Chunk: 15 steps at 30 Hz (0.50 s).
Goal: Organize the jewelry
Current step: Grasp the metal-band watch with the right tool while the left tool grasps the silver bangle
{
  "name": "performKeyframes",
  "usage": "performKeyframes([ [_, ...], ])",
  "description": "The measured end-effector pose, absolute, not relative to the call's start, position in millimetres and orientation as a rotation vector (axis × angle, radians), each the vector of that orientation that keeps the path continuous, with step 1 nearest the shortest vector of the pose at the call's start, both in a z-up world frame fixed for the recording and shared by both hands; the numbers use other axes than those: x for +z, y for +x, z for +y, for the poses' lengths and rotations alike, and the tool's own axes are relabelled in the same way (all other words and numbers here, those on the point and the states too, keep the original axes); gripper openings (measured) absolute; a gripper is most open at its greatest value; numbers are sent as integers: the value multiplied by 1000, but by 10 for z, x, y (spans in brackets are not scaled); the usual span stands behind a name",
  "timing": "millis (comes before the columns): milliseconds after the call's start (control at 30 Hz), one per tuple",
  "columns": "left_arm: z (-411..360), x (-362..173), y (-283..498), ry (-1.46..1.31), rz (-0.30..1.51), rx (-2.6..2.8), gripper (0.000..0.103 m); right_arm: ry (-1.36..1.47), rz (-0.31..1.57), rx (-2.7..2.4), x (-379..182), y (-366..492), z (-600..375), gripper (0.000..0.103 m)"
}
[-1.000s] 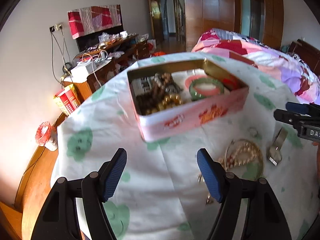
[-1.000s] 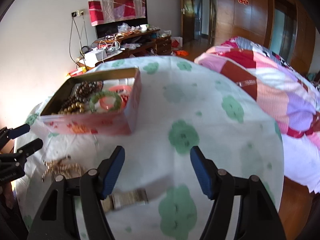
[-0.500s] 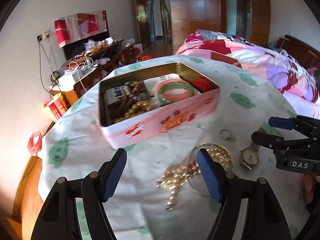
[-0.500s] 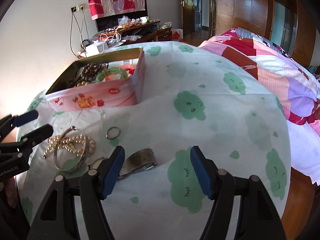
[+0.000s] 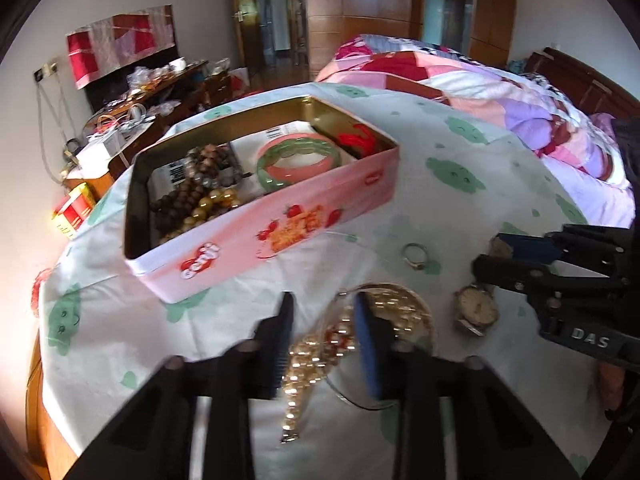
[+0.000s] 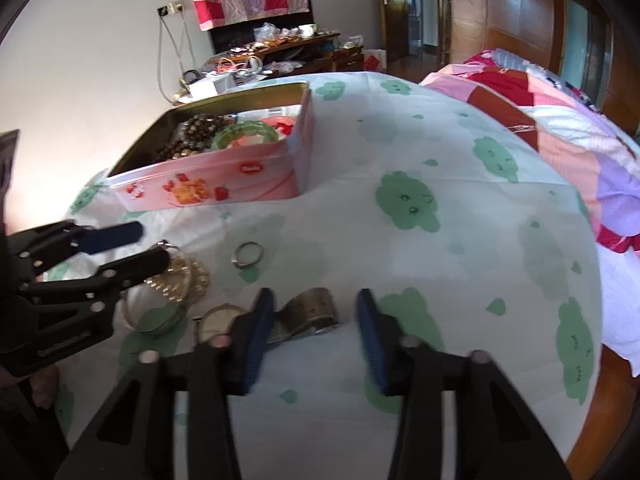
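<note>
Here the left gripper (image 5: 324, 332) is closing its blue-padded fingers (image 5: 366, 344) around a gold bead necklace (image 5: 320, 350) lying in a thin metal bangle (image 5: 416, 312) on the cloud-print cloth counter (image 6: 440, 264); the pads do not yet press it. The right gripper (image 6: 314, 334) is closing too, its fingers (image 6: 256, 332) either side of a silver mesh-strap wristwatch (image 6: 308, 314), not yet clamped. A silver ring (image 6: 247, 254) lies between these and the open pink tin box (image 5: 288, 232) of bracelets.
</note>
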<state>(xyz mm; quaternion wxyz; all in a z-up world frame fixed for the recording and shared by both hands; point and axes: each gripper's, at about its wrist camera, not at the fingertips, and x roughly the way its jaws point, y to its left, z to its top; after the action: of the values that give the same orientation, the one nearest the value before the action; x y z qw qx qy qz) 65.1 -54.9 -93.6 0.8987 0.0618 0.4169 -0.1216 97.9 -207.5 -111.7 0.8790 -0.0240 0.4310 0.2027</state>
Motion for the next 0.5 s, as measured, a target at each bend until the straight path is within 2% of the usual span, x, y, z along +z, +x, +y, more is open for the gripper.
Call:
performKeyframes([
  [133,-570,-920,622,129,853,-270,4,-52,873,436,-1089,931,-2058,27],
  [500,-417,-696,539,81,778,-244,3,-58,779,456,-952,839,-2018,25],
])
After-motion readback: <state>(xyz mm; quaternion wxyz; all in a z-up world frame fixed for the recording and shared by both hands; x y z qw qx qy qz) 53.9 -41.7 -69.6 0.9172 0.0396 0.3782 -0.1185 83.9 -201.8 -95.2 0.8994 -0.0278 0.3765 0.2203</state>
